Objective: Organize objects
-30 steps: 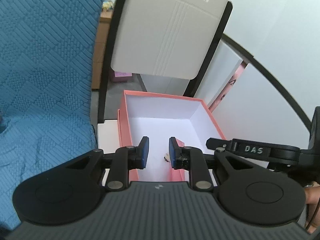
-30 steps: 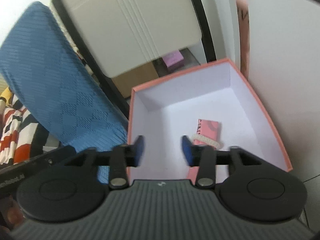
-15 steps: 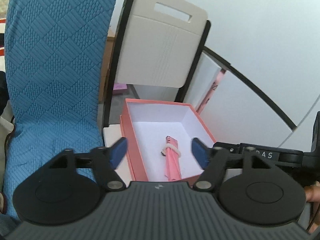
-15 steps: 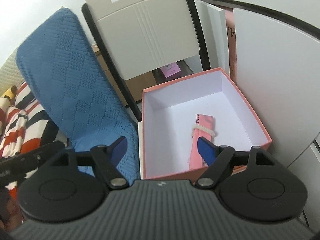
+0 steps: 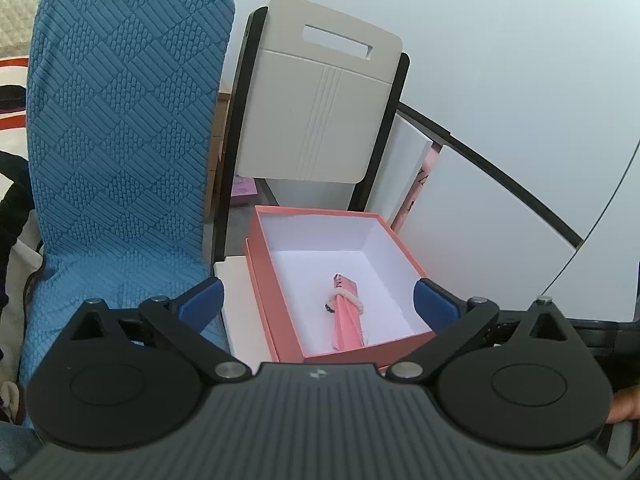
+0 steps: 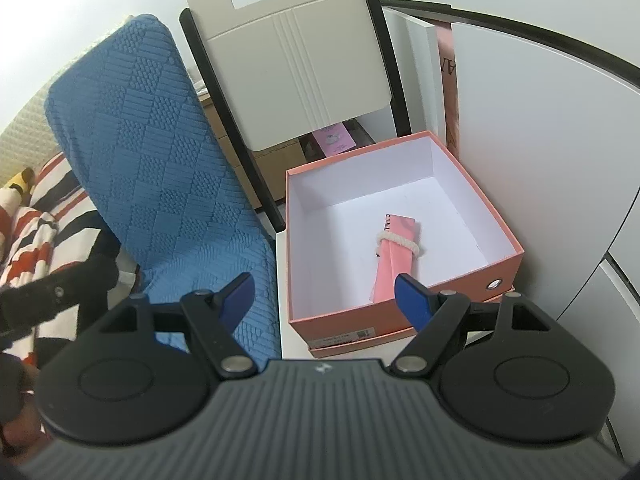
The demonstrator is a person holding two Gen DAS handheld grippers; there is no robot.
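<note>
Left gripper (image 5: pixel 318 300) jaws spread wide, having just been opening, nothing between the pads; right gripper (image 6: pixel 324 296) jaws also apart and empty. Salmon box (image 5: pixel 276 280) sits open on a white surface (image 5: pixel 240 308), white-lined inside; pink folded item (image 5: pixel 347 322) lies on the box floor, bound by a cream band (image 5: pixel 352 296), long axis toward 12 o'clock. Blue textured chair cover (image 5: pixel 120 152) at 9 o'clock of the box; beige chair back (image 5: pixel 320 108) at 12 o'clock; white panels at 3 o'clock.
</note>
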